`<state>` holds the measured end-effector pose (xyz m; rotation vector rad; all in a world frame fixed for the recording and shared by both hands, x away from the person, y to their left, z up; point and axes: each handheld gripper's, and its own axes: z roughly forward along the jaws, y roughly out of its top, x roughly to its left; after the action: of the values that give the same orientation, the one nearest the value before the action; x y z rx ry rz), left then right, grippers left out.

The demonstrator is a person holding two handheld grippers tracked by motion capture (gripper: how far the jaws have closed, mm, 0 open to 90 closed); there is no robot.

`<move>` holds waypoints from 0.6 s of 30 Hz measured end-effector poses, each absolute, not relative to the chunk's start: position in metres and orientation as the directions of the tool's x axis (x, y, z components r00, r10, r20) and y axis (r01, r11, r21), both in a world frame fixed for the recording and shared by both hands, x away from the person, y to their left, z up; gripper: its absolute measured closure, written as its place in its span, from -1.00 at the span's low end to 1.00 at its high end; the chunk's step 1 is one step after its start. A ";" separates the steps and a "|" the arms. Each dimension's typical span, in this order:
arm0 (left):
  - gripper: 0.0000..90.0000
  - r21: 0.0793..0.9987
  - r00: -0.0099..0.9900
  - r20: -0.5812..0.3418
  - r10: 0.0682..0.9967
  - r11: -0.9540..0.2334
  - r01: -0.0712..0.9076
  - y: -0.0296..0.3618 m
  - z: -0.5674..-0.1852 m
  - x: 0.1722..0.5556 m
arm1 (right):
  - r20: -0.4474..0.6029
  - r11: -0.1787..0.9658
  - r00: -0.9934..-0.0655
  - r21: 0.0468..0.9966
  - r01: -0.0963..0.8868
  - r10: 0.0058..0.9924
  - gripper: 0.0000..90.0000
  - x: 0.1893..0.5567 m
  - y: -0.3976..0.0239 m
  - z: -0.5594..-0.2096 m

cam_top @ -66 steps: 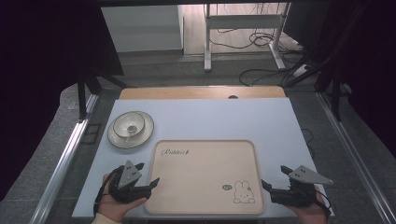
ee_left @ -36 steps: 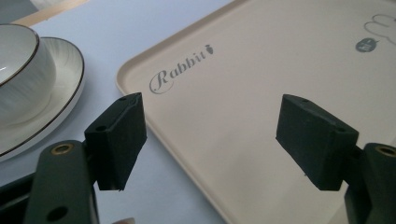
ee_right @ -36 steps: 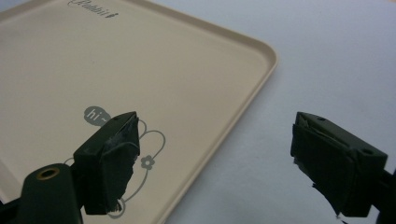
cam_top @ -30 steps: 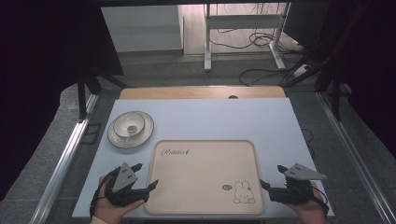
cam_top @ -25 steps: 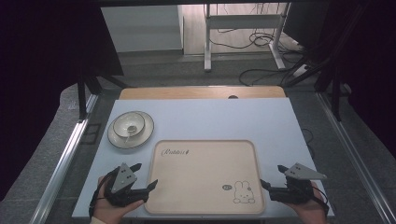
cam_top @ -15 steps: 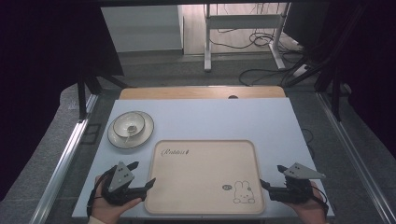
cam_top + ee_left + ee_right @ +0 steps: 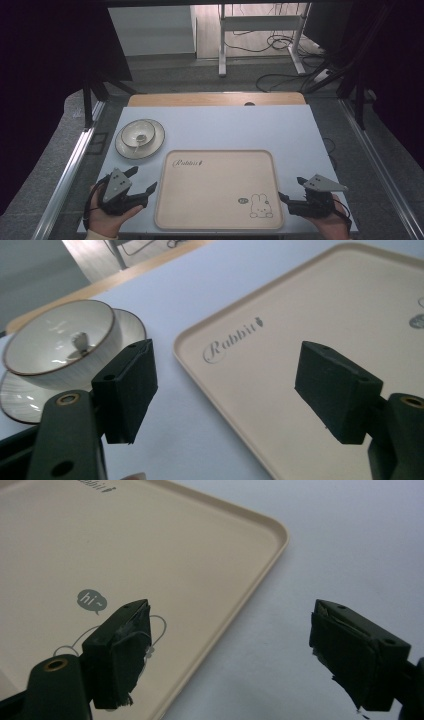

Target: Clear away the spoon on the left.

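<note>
Judging from the wide-open left claw [image 7: 142, 182] and right claw [image 7: 287, 194], nothing is held yet, and the tray [image 7: 215, 220] between them is not gripped.

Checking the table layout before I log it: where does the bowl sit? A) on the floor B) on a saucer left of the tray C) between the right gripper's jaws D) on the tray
B: the bowl rests on a saucer on the table, beyond the tray's left corner.
</note>
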<state>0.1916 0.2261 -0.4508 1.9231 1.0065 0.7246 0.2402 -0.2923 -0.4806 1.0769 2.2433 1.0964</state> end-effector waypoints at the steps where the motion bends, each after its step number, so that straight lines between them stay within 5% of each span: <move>1: -0.44 0.868 0.507 0.111 0.855 -0.332 0.370 0.228 -0.449 0.192 | -0.033 0.389 -0.612 0.798 0.460 0.790 -0.62 0.240 -0.292 -0.481; 18: -0.41 0.880 0.450 0.132 0.883 -0.313 0.358 0.244 -0.440 0.197 | -0.033 0.386 -0.606 0.798 0.463 0.795 -0.61 0.240 -0.293 -0.480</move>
<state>0.1969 0.2438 -0.4404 1.8741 1.0479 0.8022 0.2401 -0.2925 -0.4803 1.0854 2.2372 1.0924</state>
